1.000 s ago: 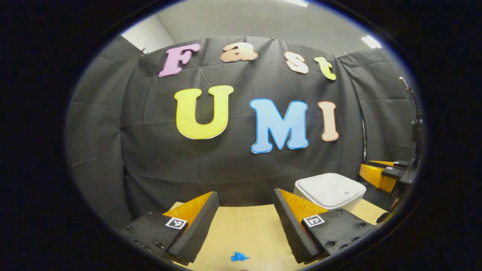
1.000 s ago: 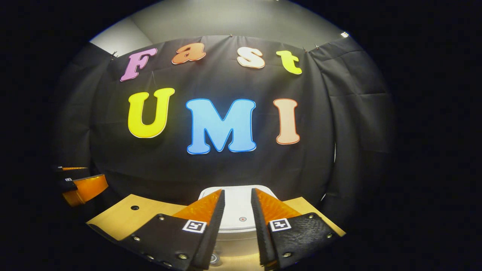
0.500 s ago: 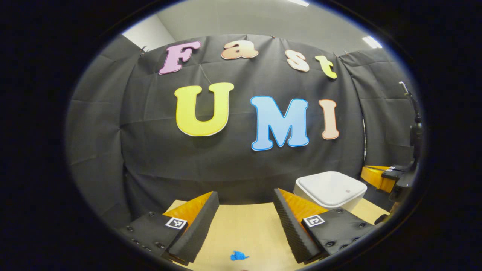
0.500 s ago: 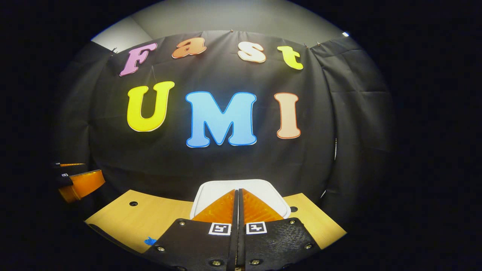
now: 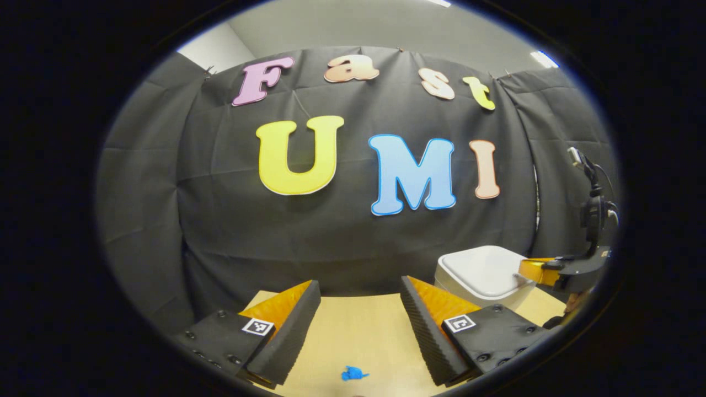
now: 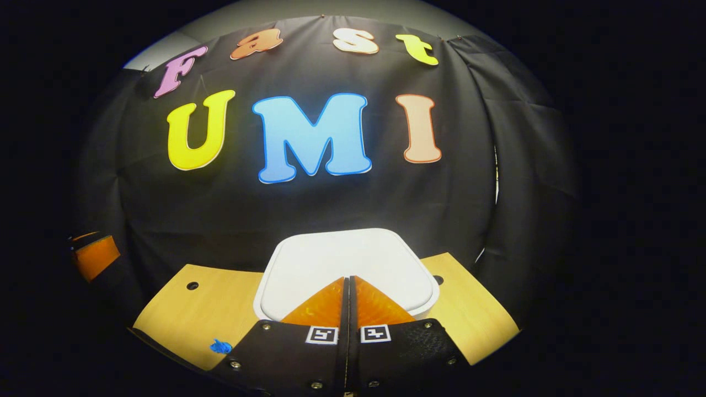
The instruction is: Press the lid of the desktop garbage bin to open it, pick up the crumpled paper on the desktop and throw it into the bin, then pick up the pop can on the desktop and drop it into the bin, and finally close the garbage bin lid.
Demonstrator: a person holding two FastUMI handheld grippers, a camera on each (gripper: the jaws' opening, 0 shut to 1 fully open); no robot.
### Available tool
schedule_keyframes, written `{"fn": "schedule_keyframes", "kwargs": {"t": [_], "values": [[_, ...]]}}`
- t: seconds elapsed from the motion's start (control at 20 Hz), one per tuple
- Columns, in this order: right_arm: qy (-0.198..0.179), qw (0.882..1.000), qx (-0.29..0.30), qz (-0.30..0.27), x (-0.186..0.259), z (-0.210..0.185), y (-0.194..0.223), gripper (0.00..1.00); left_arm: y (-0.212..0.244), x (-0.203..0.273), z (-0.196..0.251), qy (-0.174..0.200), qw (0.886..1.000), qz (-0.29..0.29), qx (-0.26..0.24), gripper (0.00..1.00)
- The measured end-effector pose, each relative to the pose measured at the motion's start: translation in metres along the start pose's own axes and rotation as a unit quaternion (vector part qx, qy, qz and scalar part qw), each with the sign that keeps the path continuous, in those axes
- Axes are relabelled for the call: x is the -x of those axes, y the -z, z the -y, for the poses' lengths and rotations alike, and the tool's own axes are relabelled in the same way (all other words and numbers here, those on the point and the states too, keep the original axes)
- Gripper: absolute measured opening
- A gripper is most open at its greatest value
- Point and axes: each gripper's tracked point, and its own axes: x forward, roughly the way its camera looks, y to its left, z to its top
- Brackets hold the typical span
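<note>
Black cloth backs a pale wooden desktop (image 5: 364, 342), and the job looks to be at its very first step. Farthest left, the left gripper (image 5: 361, 325) hangs released over bare wood, its fingers spread wide with nothing between them. Just in front of it on the desktop lies a small blue scrap (image 5: 353, 374); it is too small to say whether this is the crumpled paper. Further right stands the white desktop garbage bin (image 5: 485, 275), its lid (image 6: 345, 262) flat and closed. At the bin's near edge is the right gripper (image 6: 348, 281), clenched on nothing, fingers pressed together with their tips over the lid; from the left gripper view the tips look to be touching the lid's rim, though actual contact is hard to confirm. I would judge the press to open the lid as just starting. Nothing has gone into the bin, so paper, pop can and closing the lid all remain.
</note>
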Motion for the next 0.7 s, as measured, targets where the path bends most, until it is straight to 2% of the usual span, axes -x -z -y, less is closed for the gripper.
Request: {"fn": "schedule_keyframes", "kwargs": {"t": [0.25,0.3,0.5,0.7], "values": [[-0.002,1.0,-0.007,-0.007,-0.005,0.002,0.006,0.01,0.004,-0.004,-0.002,-0.003,1.0,-0.009,0.0,1.0],[-0.004,1.0,-0.013,-0.014,-0.005,0.001,0.008,0.01,0.005,-0.004,-0.002,-0.003,1.0,-0.01,0.0,0.89],[-0.02,0.999,-0.023,-0.034,-0.005,-0.001,0.013,0.01,0.008,-0.006,-0.001,-0.001,1.0,-0.015,0.005,0.89],[-0.022,1.0,-0.02,-0.006,-0.003,0.0,0.001,0.0,0.01,-0.004,0.001,0.002,1.0,-0.019,0.006,0.91]]}}
